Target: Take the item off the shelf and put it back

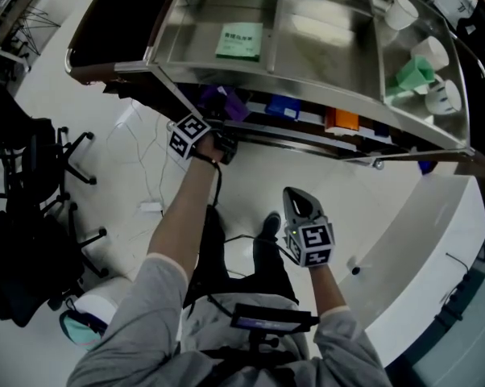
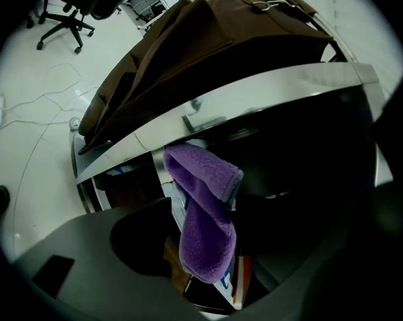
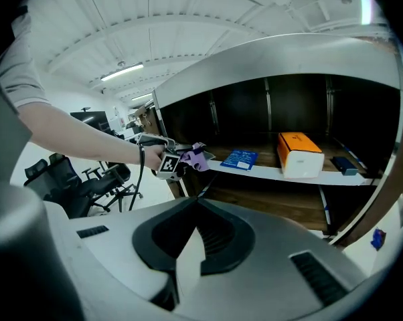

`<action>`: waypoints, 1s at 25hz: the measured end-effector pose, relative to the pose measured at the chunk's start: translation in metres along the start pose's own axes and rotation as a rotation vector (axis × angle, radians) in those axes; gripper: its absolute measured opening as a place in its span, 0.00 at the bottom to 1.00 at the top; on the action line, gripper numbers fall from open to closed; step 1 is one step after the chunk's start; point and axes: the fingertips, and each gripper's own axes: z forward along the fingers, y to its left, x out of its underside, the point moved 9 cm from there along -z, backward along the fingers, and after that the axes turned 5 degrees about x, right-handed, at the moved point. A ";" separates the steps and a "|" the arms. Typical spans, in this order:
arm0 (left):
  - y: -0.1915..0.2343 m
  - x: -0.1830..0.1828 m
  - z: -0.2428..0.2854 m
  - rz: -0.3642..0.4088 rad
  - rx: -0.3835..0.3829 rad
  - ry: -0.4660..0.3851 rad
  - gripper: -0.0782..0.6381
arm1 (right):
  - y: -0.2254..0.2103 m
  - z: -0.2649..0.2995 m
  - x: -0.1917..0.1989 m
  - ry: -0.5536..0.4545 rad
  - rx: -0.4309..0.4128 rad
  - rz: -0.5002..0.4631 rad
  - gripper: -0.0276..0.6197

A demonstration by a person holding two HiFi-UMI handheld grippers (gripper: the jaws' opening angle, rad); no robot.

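Right, the left gripper [image 1: 220,134] is up at the steel shelf [image 1: 331,63], at the left end of its lower tier, and its jaws stand wide apart; the purple cloth [image 2: 205,219] is draped over the front edge of that tier and hangs down in the gap between them; neither pad presses on it, so the cloth rests on the shelf and not in a grip; the marker cube [image 1: 188,135] on that gripper sits just left of the cloth, with the bare forearm [image 1: 182,216] stretched out behind it, away from the shelf; further right along the same lower tier lie a blue packet [image 3: 239,158] and then an orange-and-white box [image 3: 299,154], both well apart from the cloth; on the tier above, a green packet [image 1: 240,41] lies flat towards the left, while white cups [image 1: 430,52] and a green object [image 1: 412,72] crowd the right end; now the right gripper [image 3: 195,202]; it hangs low in front of the shelf, well below the lower tier and clear of everything on it; its jaws are drawn together with the tips meeting, and nothing sits between them; left of the shelf, out on the pale floor [image 1: 65,111], a black office chair [image 1: 33,168] stands well away.
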 end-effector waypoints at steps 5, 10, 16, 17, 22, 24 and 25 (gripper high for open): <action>0.001 -0.002 0.011 0.007 -0.012 0.012 0.51 | -0.007 0.003 0.004 0.007 0.009 0.001 0.06; 0.008 0.000 0.005 0.025 -0.067 0.021 0.26 | -0.011 0.002 0.003 0.010 0.018 0.012 0.06; 0.003 0.002 0.003 0.034 -0.035 0.037 0.19 | -0.008 0.006 0.003 0.001 0.014 0.020 0.06; 0.003 0.003 0.001 0.034 -0.031 0.041 0.19 | -0.006 0.006 0.002 0.001 0.013 0.021 0.06; -0.008 0.004 -0.014 0.038 -0.012 0.054 0.19 | -0.004 0.002 -0.006 -0.018 0.026 0.033 0.06; -0.016 0.004 -0.025 0.046 -0.001 0.061 0.19 | -0.004 -0.003 -0.011 -0.028 0.037 0.033 0.06; -0.020 0.004 -0.032 0.050 0.003 0.066 0.19 | -0.004 -0.005 -0.014 -0.033 0.040 0.031 0.06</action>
